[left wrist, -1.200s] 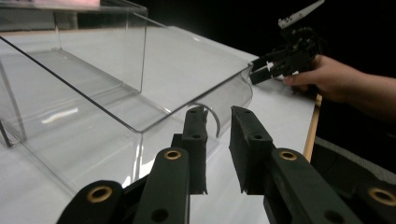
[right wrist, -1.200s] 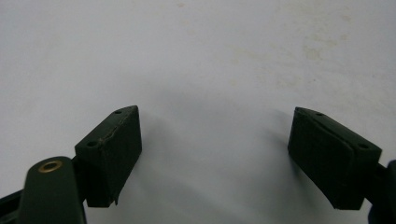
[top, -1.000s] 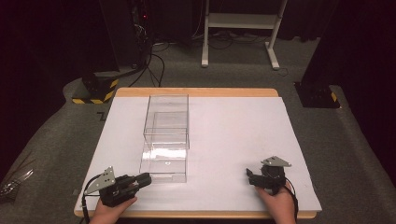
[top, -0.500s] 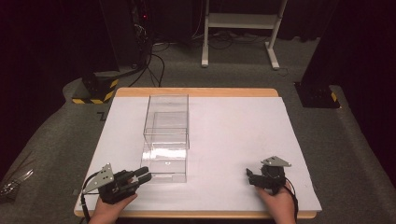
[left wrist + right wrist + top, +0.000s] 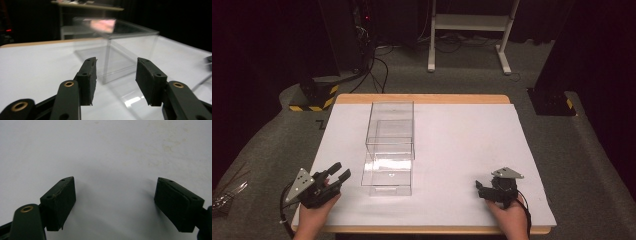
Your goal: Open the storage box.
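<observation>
Clear plastic box [image 5: 389, 147] stands upright on white table [image 5: 462, 145], left of centre, w/ a clear drawer part at its near end. Left gripper [image 5: 338, 173], held in a hand at near-left edge, jaws apart, points at box's near corner, just beside it, not touching. Right gripper [image 5: 481, 189] sits near-right, well apart from box, jaws wide apart over bare tabletop.

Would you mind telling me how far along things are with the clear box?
Nothing looks done yet: the clear box sits untouched on the white table. In hand: the left tool, jaws open, points at the box's near corner. The right tool rests open, apart. Any grasp or move remains.
</observation>
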### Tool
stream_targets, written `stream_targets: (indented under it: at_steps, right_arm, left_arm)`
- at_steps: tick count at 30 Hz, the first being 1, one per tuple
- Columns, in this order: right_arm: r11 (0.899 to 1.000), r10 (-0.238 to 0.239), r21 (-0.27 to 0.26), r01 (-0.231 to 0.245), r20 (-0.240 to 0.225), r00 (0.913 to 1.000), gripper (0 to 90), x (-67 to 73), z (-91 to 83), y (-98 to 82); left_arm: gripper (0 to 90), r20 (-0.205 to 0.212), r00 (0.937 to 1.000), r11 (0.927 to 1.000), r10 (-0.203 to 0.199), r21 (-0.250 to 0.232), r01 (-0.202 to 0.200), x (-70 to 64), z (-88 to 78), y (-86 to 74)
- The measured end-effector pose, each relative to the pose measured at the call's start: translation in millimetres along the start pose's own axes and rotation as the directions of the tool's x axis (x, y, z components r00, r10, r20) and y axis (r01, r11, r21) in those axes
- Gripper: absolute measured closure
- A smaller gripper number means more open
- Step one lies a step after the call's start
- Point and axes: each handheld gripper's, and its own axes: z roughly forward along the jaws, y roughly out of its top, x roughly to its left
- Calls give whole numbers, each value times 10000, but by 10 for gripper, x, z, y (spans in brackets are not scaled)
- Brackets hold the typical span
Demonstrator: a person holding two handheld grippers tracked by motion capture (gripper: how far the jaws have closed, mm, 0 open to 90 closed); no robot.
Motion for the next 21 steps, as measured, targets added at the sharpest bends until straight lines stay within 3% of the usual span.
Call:
stream_targets:
  at_steps: [1, 3, 5, 6, 7, 8, 9, 10, 12, 14, 17, 21]
  right_arm:
    - [10000, -1, 0, 1, 1, 10000, 175, 0, 0, 0]
    - [10000, 1, -1, -1, -2, 10000, 175, 0, 0, 0]
    - [10000, 5, 0, -5, -5, 10000, 175, -1, 0, 0]
    - [10000, 5, -11, -5, 4, 10000, 175, 0, 1, 0]
    - [10000, 4, 0, -4, -3, 10000, 175, 0, 0, 0]
    - [10000, 2, -1, -2, -4, 10000, 175, -1, 0, 0]
    - [10000, 5, -9, -5, 4, 10000, 175, 0, 1, 0]
    - [10000, 7, -11, -7, 4, 10000, 175, 0, 1, 0]
    - [10000, 6, -1, -6, -7, 10000, 175, -1, 0, 0]
    - [10000, 3, -3, -3, -5, 10000, 175, -1, 1, 0]
    - [10000, 5, -5, -5, -4, 10000, 175, 0, 0, -1]
    - [10000, 5, -8, -5, -4, 10000, 175, 0, 0, -1]
  left_arm:
    - [498, -292, 9996, 9999, 60, 155, -55, 41, 5, -33]
    - [488, -435, 9991, 9996, 23, 288, -11, 62, 11, -53]
    - [473, -842, 9964, 9975, -30, 698, 89, 122, 33, -99]
    - [466, -1228, 9923, 9940, 144, 1095, -8, 156, 59, -133]
    - [458, -1228, 9923, 9940, 144, 1095, -8, 156, 59, -133]
    - [453, -1553, 9873, 9870, 326, 1604, -74, 171, 96, -167]
    - [448, -1553, 9873, 9870, 326, 1604, -74, 171, 96, -167]
    - [442, -1744, 9830, 9776, 567, 2097, -191, 178, 138, -206]
    - [433, -1783, 9816, 9694, 677, 2445, -225, 166, 177, -221]
    - [429, -1824, 9796, 9667, 846, 2535, -363, 143, 196, -222]
    - [414, -1808, 9789, 9539, 955, 2979, -380, 125, 238, -241]
    - [395, -1780, 9792, 9461, 972, 3219, -354, 120, 259, -244]
